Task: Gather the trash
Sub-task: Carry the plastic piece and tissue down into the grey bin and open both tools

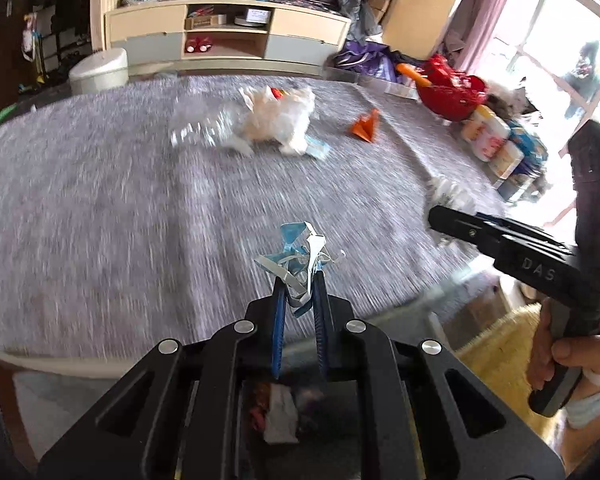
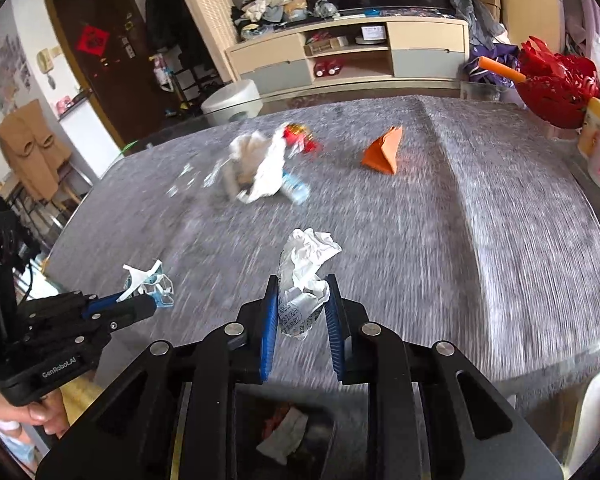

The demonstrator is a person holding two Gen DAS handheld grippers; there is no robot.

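both grippers are loaded, so this looks like the carry step of the clean-up, with the drop yet to come. the left gripper (image 1: pixel 299 276) is pinched shut on a crumpled blue and white face mask (image 1: pixel 300 250), its straps sticking out past the fingertips; the right gripper (image 2: pixel 302 300) is clamped on a crumpled white wrapper (image 2: pixel 306 272) with small print on it. both loads are held above the near part of the grey table (image 2: pixel 480 220), close to its edge. just below that edge, seen between the gripper bodies in both views, sits a dark bin (image 2: pixel 324 436) with paper scraps already inside, so the likely next move is to bring each gripper back over that opening and let go, one at a time so the two tools do not knock together. the light mask may cling to the rubbery pads. more trash lies farther out on the table: a heap of white tissue and plastic (image 2: pixel 260 164) with a red wrapper (image 2: pixel 298 138) touching it, and an orange paper piece (image 2: pixel 382 152) apart to its right.
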